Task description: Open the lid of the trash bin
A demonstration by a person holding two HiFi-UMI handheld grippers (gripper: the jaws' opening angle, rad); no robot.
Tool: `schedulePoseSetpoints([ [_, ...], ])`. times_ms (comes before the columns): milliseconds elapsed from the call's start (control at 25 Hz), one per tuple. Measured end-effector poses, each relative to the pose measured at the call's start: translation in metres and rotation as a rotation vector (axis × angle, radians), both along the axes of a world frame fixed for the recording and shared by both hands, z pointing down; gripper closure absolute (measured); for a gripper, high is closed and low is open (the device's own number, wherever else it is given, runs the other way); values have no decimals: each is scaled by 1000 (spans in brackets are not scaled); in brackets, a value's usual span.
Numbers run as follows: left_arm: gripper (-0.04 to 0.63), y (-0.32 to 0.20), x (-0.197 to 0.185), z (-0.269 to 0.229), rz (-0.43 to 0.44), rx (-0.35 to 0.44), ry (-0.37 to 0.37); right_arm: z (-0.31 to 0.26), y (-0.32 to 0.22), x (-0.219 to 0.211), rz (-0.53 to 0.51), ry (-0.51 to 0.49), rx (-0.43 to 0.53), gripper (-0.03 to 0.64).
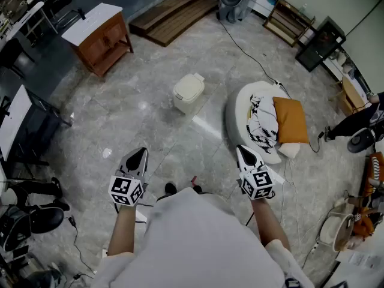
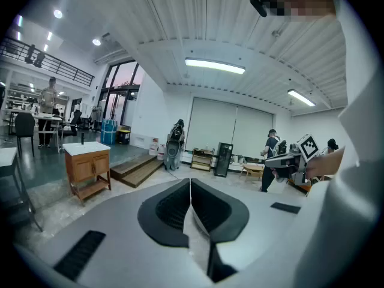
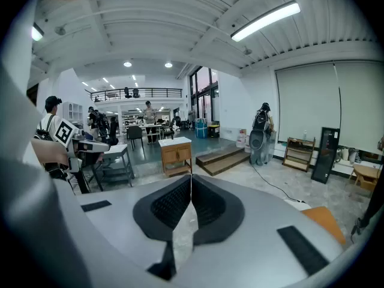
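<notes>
Now, your left gripper point(image 1: 138, 158) and right gripper point(image 1: 246, 156) both carry fingers point(image 2: 171, 206) pressed together, empty. The trash bin point(image 1: 188, 93) stands on the floor point(image 1: 150, 116) well ahead, lid point(image 1: 191, 83) down; step closer, then catch the lid's front lip from underneath.

Bin point(image 1: 188, 92) – L of lounger point(image 1: 233, 123), R of cabinet point(image 1: 101, 38).

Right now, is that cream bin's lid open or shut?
Shut. The lid lies flat on the upright trash bin; the left gripper and right gripper are well short of it.
</notes>
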State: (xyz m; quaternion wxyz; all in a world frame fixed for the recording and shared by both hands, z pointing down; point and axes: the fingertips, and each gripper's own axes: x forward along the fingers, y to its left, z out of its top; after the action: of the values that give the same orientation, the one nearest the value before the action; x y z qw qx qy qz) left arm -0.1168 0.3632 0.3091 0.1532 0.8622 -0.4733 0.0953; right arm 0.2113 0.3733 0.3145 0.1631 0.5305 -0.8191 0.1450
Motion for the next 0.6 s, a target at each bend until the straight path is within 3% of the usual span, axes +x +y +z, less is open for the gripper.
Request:
schedulePoseSetpoints([
  [600,575,1,-5,2,19,-8,3,-4,-2,-9,2,5,8,586],
])
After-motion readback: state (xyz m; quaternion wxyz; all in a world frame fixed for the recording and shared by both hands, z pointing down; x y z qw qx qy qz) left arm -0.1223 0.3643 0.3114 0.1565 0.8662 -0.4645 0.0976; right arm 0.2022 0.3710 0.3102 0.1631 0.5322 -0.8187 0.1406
